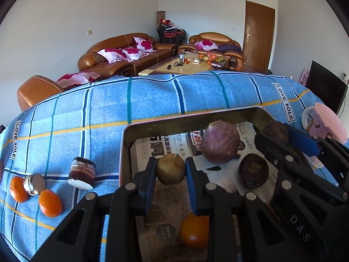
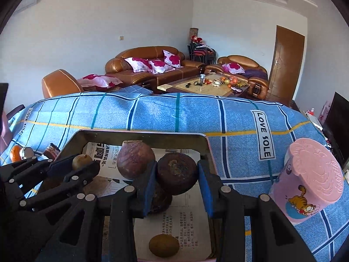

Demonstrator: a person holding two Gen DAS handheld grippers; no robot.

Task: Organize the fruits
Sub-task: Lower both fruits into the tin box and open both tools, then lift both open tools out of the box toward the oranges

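My left gripper (image 1: 170,168) is shut on a small tan round fruit (image 1: 170,170) and holds it over the metal tray's (image 1: 123,150) near left part. My right gripper (image 2: 177,174) is shut on a dark brown round fruit (image 2: 177,172) above the tray (image 2: 139,133). On the tray's newspaper lining lie a big purple fruit (image 1: 220,145), a second dark brown fruit (image 1: 253,171), an orange (image 1: 194,231) and a brownish kiwi-like fruit (image 2: 163,245). Two oranges (image 1: 50,203) lie on the blue checked cloth, left of the tray.
A small lidded jar (image 1: 35,183) and a dark layered jar (image 1: 82,173) stand beside the loose oranges. A pink lidded cup (image 2: 309,183) stands right of the tray. Behind the cloth-covered table are brown sofas and a coffee table (image 2: 209,85).
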